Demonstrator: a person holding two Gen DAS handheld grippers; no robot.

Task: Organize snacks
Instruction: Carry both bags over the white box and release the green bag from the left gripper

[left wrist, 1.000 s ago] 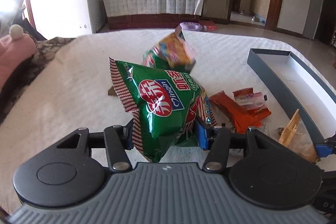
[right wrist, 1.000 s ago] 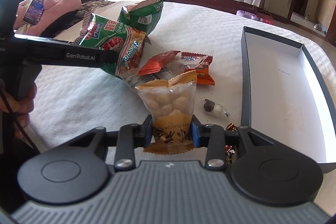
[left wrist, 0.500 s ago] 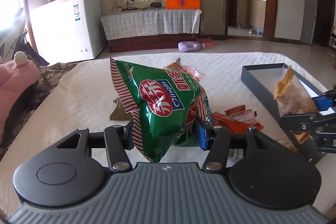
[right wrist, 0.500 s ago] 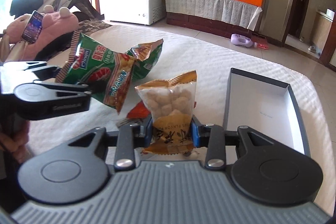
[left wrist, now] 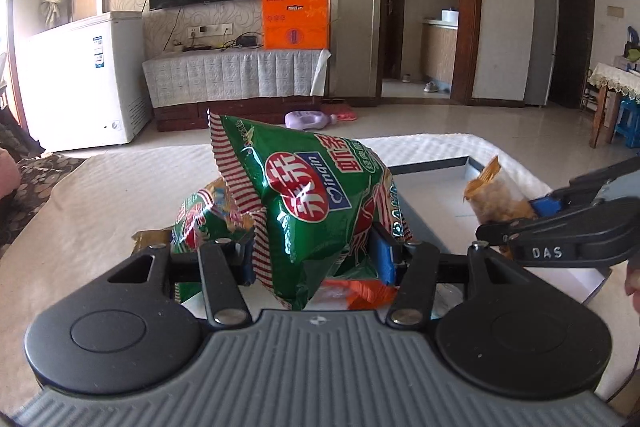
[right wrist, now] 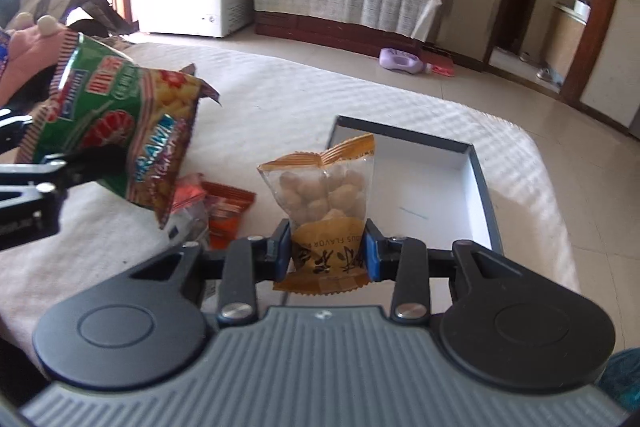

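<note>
My left gripper (left wrist: 316, 247) is shut on a puffy green prawn-cracker bag (left wrist: 316, 199), held up above the white bedcover; the same bag (right wrist: 116, 131) shows at the left of the right wrist view. My right gripper (right wrist: 326, 251) is shut on a small clear packet of peanuts (right wrist: 324, 195) with an orange base, raised in front of the dark-rimmed open box (right wrist: 472, 163). From the left wrist view that peanut packet (left wrist: 496, 195) hangs over the box (left wrist: 432, 167). A second green bag (left wrist: 204, 215) lies on the cover behind my left fingers.
Orange wrappers (right wrist: 226, 211) and a small orange packet (left wrist: 360, 291) lie on the white bedcover (right wrist: 304, 95) left of the box. A pink plush (right wrist: 24, 35) sits at the far left. Beyond the bed are a white freezer (left wrist: 84, 83) and tiled floor.
Both grippers rose and swung right toward the box with their packets. The view tilted up, showing more of the room. The peanut packet now hangs over the box's near part.
</note>
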